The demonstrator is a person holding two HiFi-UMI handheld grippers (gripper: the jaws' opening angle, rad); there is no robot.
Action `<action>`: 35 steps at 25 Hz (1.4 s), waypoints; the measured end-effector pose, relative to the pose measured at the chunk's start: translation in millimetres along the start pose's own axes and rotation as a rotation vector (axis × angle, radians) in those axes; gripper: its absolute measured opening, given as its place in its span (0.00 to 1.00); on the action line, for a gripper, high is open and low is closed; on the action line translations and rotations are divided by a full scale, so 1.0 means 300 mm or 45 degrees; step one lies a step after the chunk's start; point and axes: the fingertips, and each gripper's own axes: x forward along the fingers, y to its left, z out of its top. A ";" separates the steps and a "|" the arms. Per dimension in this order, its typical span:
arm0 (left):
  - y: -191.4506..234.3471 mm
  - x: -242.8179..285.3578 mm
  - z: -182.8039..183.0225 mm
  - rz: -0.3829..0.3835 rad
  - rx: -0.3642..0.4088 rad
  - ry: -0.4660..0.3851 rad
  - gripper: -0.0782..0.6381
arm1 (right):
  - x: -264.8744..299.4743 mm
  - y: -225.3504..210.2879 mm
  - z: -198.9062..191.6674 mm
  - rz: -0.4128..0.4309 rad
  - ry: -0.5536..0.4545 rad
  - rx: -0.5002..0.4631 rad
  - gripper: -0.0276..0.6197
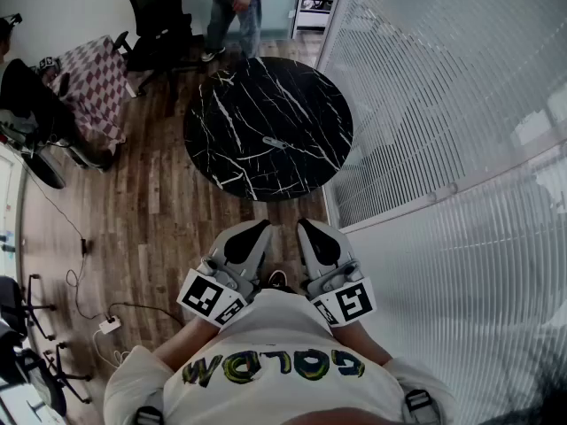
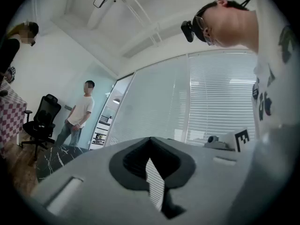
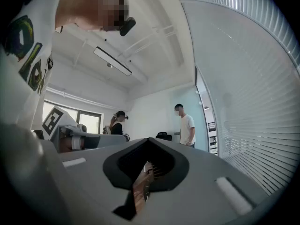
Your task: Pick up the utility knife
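The utility knife (image 1: 273, 142) is a small grey object lying near the middle of the round black marble table (image 1: 230, 104) in the head view. Both grippers are held close to my chest, well short of the table and above the wooden floor. My left gripper (image 1: 258, 228) has its jaws together with nothing between them, which the left gripper view also shows (image 2: 150, 142). My right gripper (image 1: 307, 227) is likewise shut and empty (image 3: 149, 142). Neither gripper view shows the knife.
A person (image 1: 235, 7) stands at the table's far side next to a black office chair (image 1: 159, 16). A checkered-cloth table (image 1: 93, 82) is at the left. A glass wall with blinds (image 1: 425, 104) runs along the right. Cables and a power strip (image 1: 108, 325) lie on the floor.
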 end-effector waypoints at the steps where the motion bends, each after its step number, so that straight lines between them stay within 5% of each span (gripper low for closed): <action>1: -0.002 0.003 -0.002 0.001 -0.001 0.002 0.11 | -0.002 -0.004 0.001 -0.001 -0.001 0.002 0.05; 21: -0.103 0.110 -0.090 0.035 -0.009 0.036 0.11 | -0.113 -0.133 -0.005 0.001 0.004 0.024 0.05; 35: 0.226 0.237 -0.075 0.052 -0.047 0.024 0.11 | 0.215 -0.229 -0.092 0.021 0.055 0.015 0.05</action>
